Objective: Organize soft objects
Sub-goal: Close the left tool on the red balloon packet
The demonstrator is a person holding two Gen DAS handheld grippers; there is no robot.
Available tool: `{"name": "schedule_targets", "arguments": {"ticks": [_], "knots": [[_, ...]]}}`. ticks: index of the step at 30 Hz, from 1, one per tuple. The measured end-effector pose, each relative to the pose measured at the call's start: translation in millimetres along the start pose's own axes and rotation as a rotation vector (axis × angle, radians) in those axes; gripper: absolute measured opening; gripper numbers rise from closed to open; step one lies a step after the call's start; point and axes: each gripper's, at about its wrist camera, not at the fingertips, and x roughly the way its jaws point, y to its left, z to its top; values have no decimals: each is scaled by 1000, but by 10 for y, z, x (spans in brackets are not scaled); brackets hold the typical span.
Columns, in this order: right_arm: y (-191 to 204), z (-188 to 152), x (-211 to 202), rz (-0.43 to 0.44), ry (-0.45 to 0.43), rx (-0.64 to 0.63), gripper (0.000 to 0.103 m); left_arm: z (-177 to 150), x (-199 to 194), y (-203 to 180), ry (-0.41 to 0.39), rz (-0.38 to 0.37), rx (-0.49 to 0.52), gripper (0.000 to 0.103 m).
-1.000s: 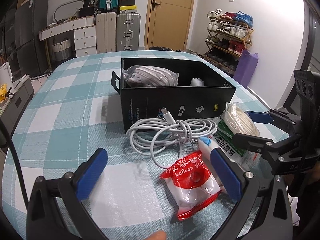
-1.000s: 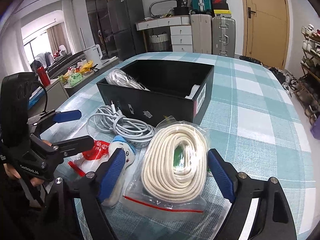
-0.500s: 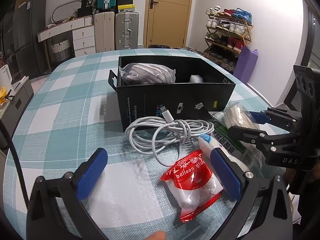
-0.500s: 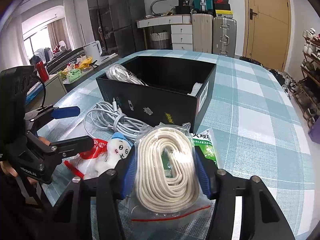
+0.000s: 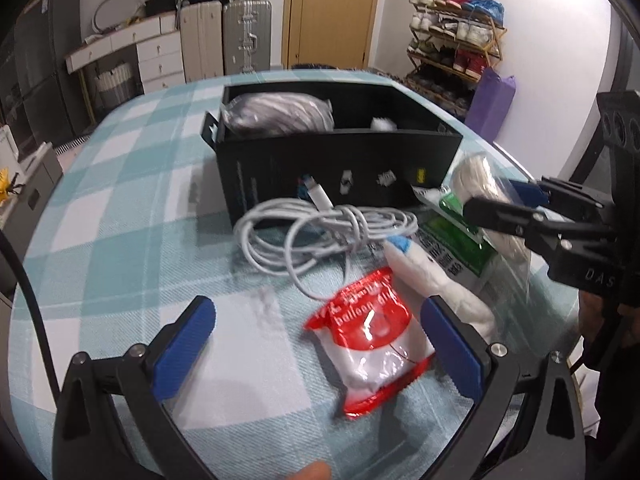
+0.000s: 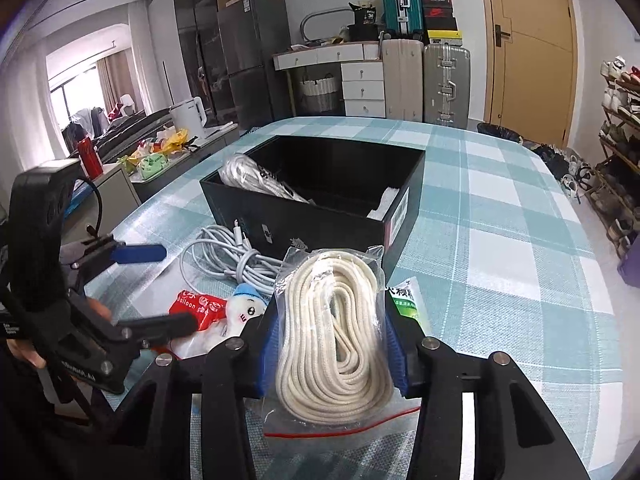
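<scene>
A clear bag of cream rope [image 6: 336, 332] sits between the blue pads of my right gripper [image 6: 332, 344]. Its jaws are closing and press the bag from both sides. In the left wrist view the bag of rope [image 5: 476, 176] stands tilted up in that gripper [image 5: 496, 198], just right of the black box [image 5: 340, 160]. My left gripper [image 5: 316, 320] is open low over the table, and a red balloon-glue packet [image 5: 372, 332] lies partly between its fingers, untouched. A white plush toy [image 5: 432, 272] and a coiled white cable [image 5: 320, 232] lie in front of the box.
The box [image 6: 320, 224] holds a bagged grey-white bundle [image 6: 252, 176] and something white at its right end. A green packet [image 6: 408, 300] lies under the rope bag. The checked tablecloth [image 6: 500, 240] stretches right of the box. Suitcases, drawers and a shoe rack stand beyond.
The right gripper's jaws went from wide apart to pressing on the rope bag, which is now squeezed narrower and tipped up. The left gripper stayed open and barely moved.
</scene>
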Motion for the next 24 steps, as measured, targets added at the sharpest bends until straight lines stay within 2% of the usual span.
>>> {"name": "schedule_targets", "arguments": {"ticks": [11, 19, 23, 24], "knots": [[1, -2, -11, 0, -1, -2, 45, -34, 0, 189, 33, 22, -74, 103], [-2, 7, -21, 0, -4, -6, 45, -56, -8, 57, 43, -8, -40, 103], [0, 16, -31, 2, -7, -8, 45, -73, -2, 46, 50, -37, -34, 97], [5, 14, -35, 2, -8, -10, 45, -74, -1, 55, 53, -44, -38, 91]]}}
